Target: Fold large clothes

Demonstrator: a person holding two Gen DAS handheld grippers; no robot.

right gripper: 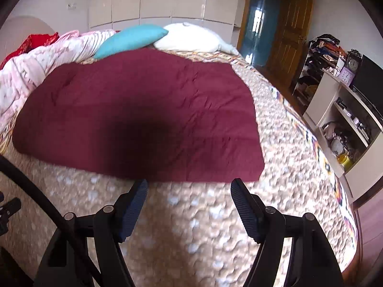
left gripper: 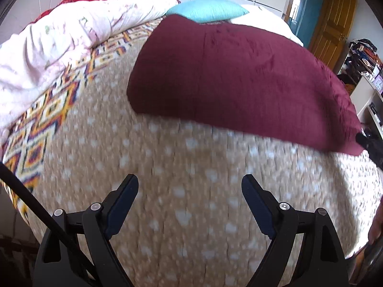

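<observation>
**Left wrist and right wrist views: maroon cloth flat on the bed, both tongs empty**

Left wrist view shows the left gripper (left gripper: pixel 189 186) with its two black fingers spread wide and nothing between them, hovering over bare tan, white-speckled bedspread (left gripper: pixel 182 205). The large maroon cloth (left gripper: pixel 229 81) lies flat farther up the bed, its near edge running across the view well ahead of the fingertips. Its right corner reaches the bed's right side, where the other black tool (left gripper: pixel 369 141) sits at the frame's edge.

In the right wrist view, the right gripper (right gripper: pixel 189 186) is likewise spread apart and holds nothing. Its fingertips sit just short of the cloth's near edge (right gripper: pixel 167 179); contact cannot be told. The cloth's right edge leaves a strip of open bedspread beside it up to the patterned border (right gripper: pixel 311 143).

A crumpled pink-and-white quilt (left gripper: pixel 47 55) crowds the bed's left side, close to the cloth's left edge. A turquoise pillow (right gripper: pixel 131 39) and a white pillow (right gripper: pixel 191 38) lie at the cloth's far edge. White shelving (right gripper: pixel 347 124) stands beyond the bed's right side.
</observation>
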